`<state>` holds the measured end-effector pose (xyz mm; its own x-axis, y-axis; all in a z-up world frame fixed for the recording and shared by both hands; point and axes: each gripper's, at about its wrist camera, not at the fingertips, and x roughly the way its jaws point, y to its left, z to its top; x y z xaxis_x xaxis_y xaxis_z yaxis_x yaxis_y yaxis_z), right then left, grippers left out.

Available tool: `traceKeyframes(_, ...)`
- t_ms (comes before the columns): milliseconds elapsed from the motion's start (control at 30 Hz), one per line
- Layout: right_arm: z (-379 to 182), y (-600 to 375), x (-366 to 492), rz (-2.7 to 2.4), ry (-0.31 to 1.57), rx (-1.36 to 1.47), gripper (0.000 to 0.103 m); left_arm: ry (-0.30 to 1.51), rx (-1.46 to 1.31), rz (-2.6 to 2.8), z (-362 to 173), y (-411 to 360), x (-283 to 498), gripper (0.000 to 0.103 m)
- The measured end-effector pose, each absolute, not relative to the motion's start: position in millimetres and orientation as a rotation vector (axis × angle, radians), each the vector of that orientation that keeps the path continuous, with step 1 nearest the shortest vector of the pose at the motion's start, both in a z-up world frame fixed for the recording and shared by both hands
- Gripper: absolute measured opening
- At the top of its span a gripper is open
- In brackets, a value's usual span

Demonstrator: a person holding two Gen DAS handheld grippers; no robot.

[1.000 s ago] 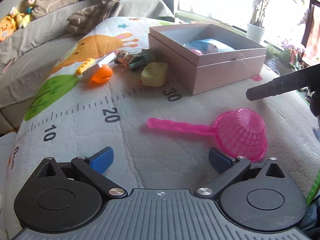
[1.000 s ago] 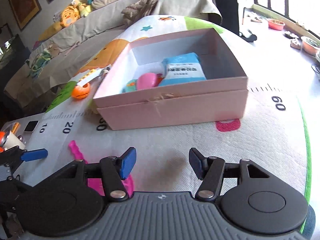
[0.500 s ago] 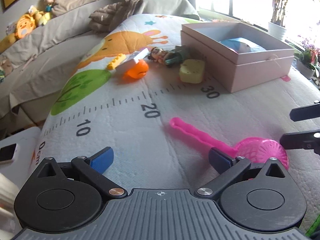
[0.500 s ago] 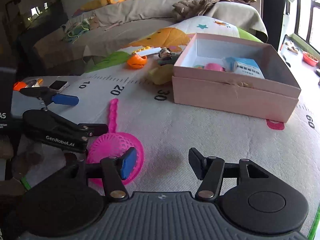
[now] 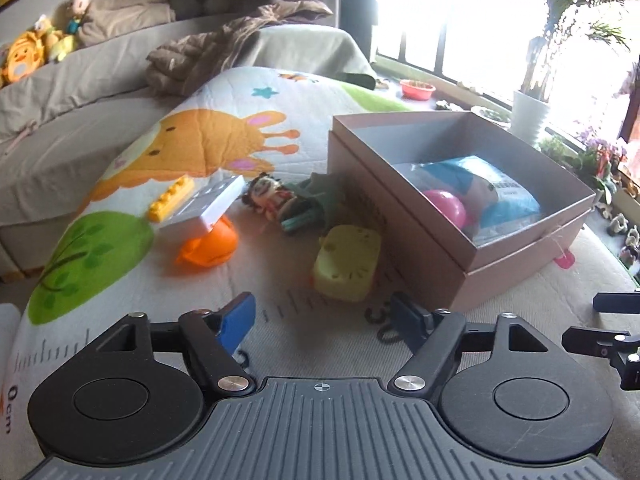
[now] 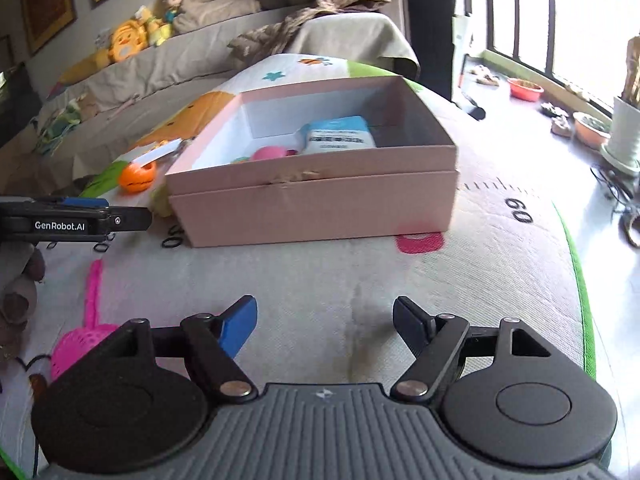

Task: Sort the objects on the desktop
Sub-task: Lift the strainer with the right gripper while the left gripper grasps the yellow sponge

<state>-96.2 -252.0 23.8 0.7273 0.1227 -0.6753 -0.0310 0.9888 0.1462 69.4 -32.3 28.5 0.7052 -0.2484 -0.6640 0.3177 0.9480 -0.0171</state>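
Left wrist view gives me the left tool (image 5: 322, 322) with its jaws apart and nothing between them; they have just been closing a little. It hangs over the printed mat (image 5: 132, 280) that covers the surface. At my 12 o'clock, just beyond the tips, lies a yellow toy (image 5: 347, 264), beside the pink box (image 5: 500, 276) at 1 o'clock. Inside the box I see a pink ball (image 5: 444, 206) and a blue packet (image 5: 492, 188). At 11 o'clock an orange toy (image 5: 208, 246) carries a white block (image 5: 204, 208), next to a yellow brick (image 5: 170, 198) and a small doll (image 5: 270, 198).

From the right wrist view, the right tool (image 6: 324, 326) is also apart and empty, its jaws have just been opening. A pink strainer (image 6: 82, 338) lies at its 9 o'clock, on the mat, well apart from the box.
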Motion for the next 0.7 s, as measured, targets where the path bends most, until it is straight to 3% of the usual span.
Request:
traceKeyframes(133, 19, -260, -91, 0.051, 0.715, 0.165, 0.083, 0.73, 0.127, -0.326, 20, -45, 91, 0.073)
traceKeyframes(200, 19, -258, -89, 0.05, 0.71, 0.158, 0.087, 0.737, 0.126, -0.338, 17, -46, 97, 0.052)
traceKeyframes(233, 19, -256, -88, 0.051, 0.711, 0.149, 0.087, 0.739, 0.12, -0.341, 16, -45, 97, 0.05)
traceKeyframes(633, 61, -293, -49, 0.014, 0.642, 0.14, 0.088, 0.71, 0.14, -0.392, 36, 8, 12, 0.049)
traceKeyframes(700, 62, -298, -36, 0.038, 0.641, 0.173, 0.096, 0.728, 0.123, -0.349, 35, 17, 4, 0.05)
